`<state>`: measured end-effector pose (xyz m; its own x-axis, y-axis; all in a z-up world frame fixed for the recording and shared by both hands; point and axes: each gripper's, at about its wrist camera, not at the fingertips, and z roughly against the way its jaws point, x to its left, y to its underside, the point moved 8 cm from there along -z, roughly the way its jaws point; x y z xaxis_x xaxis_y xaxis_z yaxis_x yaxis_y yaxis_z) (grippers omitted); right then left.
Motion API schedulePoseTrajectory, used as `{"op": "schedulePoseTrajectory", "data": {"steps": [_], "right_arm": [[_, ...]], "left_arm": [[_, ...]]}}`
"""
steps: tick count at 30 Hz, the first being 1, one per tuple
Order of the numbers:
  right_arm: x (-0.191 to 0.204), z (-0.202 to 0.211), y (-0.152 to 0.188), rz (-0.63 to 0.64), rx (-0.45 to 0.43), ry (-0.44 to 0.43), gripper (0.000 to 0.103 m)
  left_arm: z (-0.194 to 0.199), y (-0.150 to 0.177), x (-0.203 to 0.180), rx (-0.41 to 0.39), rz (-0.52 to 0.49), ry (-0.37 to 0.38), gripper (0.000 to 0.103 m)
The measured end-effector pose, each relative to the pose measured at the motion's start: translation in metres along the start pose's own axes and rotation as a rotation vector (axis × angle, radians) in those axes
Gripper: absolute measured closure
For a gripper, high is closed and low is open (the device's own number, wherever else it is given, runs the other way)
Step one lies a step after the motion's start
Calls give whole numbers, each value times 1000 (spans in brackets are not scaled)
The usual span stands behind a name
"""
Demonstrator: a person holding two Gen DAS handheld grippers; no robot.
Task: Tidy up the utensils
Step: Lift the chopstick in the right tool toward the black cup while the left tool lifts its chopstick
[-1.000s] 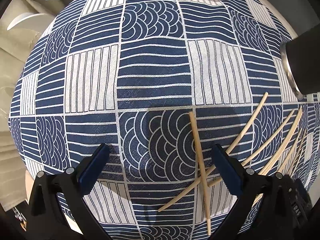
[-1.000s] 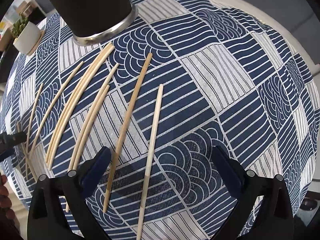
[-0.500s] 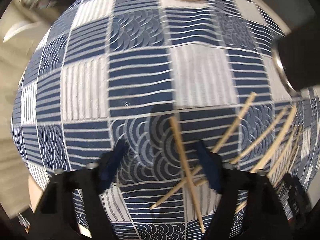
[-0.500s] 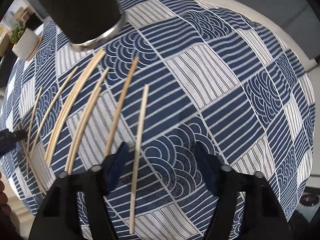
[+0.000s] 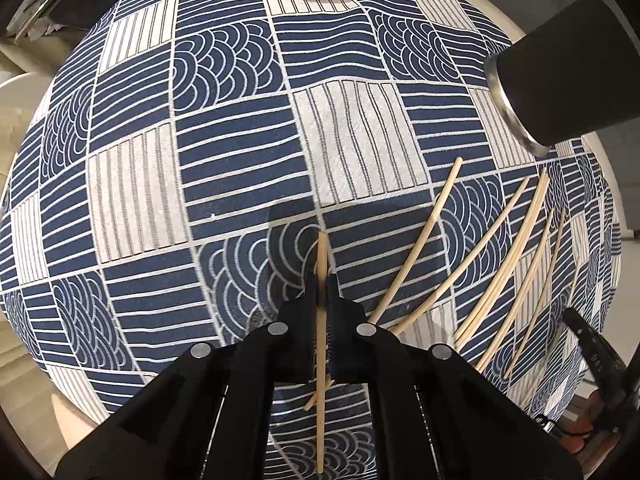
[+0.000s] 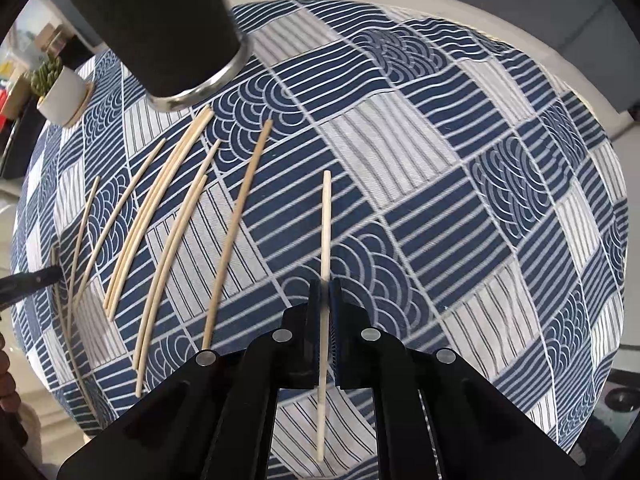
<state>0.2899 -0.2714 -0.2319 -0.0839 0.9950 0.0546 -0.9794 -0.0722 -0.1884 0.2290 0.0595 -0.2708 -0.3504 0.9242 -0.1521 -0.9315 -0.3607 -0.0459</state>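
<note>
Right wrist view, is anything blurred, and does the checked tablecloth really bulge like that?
Right wrist view: the pale wooden chopstick smears slightly near the right gripper. Both views: fisheye distortion domes the flat blue-and-white patterned tablecloth; left wrist view sharp.

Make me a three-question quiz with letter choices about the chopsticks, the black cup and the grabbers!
1. Where does the black cup stand?
A. beyond the loose chopsticks
B. on the plant pot
C. between the right gripper's fingers

2. What colours are the tablecloth?
A. red and yellow
B. navy and white
C. plain green

3. What is the left gripper doing?
A. open wide
B. shut on the cup
C. shut on a chopstick

Answers:
1 A, its steel rim sits just past the loose chopsticks' far tips.
2 B, its patches are navy and white.
3 C, both fingers press the left-held chopstick.
</note>
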Motion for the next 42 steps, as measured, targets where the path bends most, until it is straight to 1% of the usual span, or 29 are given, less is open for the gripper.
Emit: {"op": "schedulePoseTrajectory", "data": {"steps": [3,4,7,9,11,12,13,14,16,17,18,19,22,25,29,34,38,40,42], "right_arm": [[-8,13,3,-22,-25,2,98],[-15,13,13,-24,-34,-1,98],[-15,25,21,-30,-60,-14,98],[-13,31,30,-27,-74,-24,98],[-6,36,42,-34,-87,-29,98],[7,28,54,-35,-94,-31,98],[8,31,61,-37,-102,-33,98],[9,34,66,-35,-107,-36,98],[31,29,68,-20,-129,-57,98],[31,33,73,-13,-138,-54,98],[32,34,76,-7,-145,-56,98],[32,38,81,-4,-156,-58,98],[35,51,90,0,-201,-75,98],[40,67,98,-4,-246,-90,98],[49,91,101,1,-315,-107,98],[56,118,101,7,-385,-116,98],[63,142,101,29,-462,-107,98],[68,151,99,46,-491,-98,98],[73,161,97,61,-519,-100,98]], "left_arm": [[5,6,4,-5,-28,8,98],[7,8,4,-12,-45,7,98],[15,17,4,-41,-92,-23,98],[25,27,0,-53,-125,-29,98],[28,38,-3,-58,-152,-27,98],[29,43,-4,-59,-164,-23,98],[31,50,-5,-65,-182,-23,98],[32,54,-6,-70,-196,-23,98],[35,64,-7,-79,-227,-31,98],[39,65,-15,-79,-235,-29,98],[41,71,-16,-80,-250,-24,98],[46,69,-17,-87,-263,-31,98],[62,77,-21,-115,-299,-32,98],[77,75,-25,-147,-331,-32,98],[93,74,-38,-203,-376,-33,98],[116,83,-41,-260,-412,-17,98],[133,86,-41,-299,-423,-16,98],[141,87,-40,-302,-415,-2,98],[148,87,-40,-325,-417,-8,98]]}}
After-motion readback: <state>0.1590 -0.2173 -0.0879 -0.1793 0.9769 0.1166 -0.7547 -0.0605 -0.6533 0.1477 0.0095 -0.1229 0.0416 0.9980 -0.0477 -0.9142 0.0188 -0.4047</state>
